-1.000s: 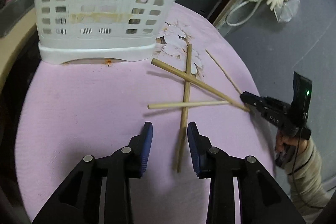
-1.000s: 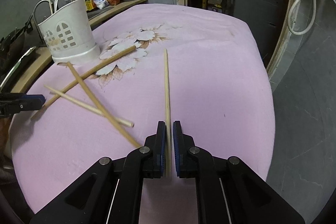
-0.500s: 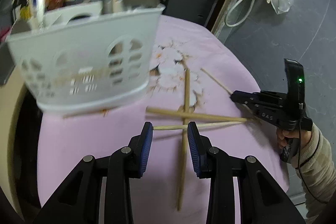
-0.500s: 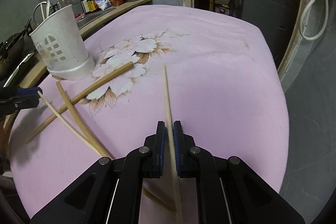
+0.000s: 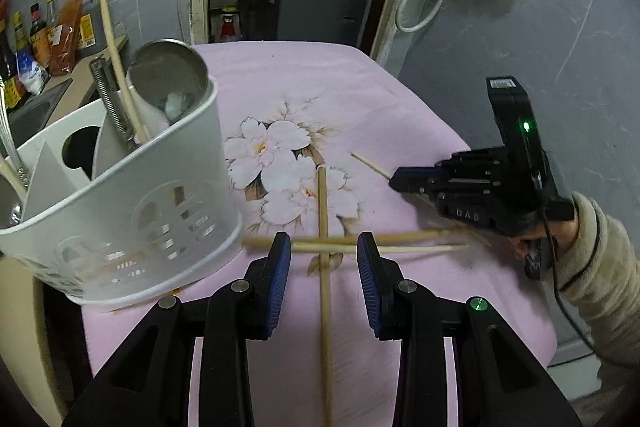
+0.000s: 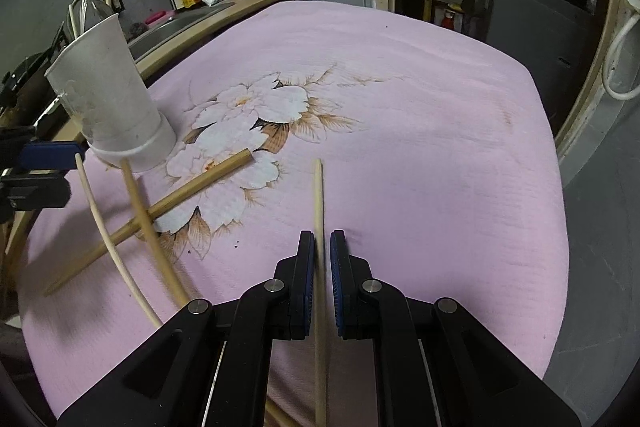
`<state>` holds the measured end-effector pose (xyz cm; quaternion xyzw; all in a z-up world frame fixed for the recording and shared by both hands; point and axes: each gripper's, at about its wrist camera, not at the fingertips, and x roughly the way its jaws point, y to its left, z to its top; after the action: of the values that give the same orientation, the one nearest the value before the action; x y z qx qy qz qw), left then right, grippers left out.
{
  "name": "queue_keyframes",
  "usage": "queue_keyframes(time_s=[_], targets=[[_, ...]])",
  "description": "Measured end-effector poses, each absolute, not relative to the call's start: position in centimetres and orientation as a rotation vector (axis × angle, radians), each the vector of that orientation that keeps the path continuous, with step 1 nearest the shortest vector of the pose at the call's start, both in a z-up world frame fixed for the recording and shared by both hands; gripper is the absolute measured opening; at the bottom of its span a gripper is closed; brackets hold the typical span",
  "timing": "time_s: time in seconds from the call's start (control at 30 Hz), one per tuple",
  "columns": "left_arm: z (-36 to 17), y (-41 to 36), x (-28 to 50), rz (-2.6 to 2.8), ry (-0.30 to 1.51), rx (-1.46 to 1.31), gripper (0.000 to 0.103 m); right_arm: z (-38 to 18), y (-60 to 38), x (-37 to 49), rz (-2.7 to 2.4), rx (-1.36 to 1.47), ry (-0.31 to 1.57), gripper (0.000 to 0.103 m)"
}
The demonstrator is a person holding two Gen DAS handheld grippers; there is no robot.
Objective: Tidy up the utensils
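One wooden chopstick [image 6: 318, 203] is clamped between the nearly closed jaws of the right gripper [image 6: 323, 263], its free end pointing out over the pink flowered cloth [image 6: 420, 155] well to the right of the white utensil holder [image 6: 108, 99]. Three more chopsticks [image 5: 324, 247] lie crossed on the cloth just in front of the holder, one running between the blue pads of the left gripper [image 5: 324, 267], whose jaws stand apart with nothing gripped. The holder sits at the cloth's edge with a ladle [image 5: 168, 83] and other utensils inside.
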<state>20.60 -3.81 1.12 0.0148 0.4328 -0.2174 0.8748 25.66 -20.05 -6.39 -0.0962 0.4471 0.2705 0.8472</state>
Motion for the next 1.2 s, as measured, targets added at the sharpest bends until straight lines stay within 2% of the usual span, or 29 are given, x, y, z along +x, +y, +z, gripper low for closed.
queue_keyframes(time_s=[0.43, 0.9, 0.93, 1.1, 1.2], targets=[[0.5, -4.5, 20.7, -0.450, 0.913, 0.073, 0.029, -6.2, -19.6, 26.1, 0.571, -0.224, 0.942, 0.007], [-3.7, -9.1, 26.2, -0.421, 1.098, 0.186, 0.029, -6.5, -17.8, 28.7, 0.585, -0.273, 0.995, 0.007], [-4.1, -9.2, 26.5, -0.425, 1.118, 0.188, 0.028, -6.6, -17.5, 28.9, 0.585, -0.283, 1.000, 0.007], [-4.1, -9.0, 26.9, -0.428, 1.125, 0.154, 0.005, -6.6, -16.7, 29.1, 0.582, -0.337, 1.012, 0.006], [-3.6, -8.5, 26.6, -0.430, 1.100, 0.098, 0.005, -6.4, -17.1, 29.1, 0.576, -0.305, 1.009, 0.003]])
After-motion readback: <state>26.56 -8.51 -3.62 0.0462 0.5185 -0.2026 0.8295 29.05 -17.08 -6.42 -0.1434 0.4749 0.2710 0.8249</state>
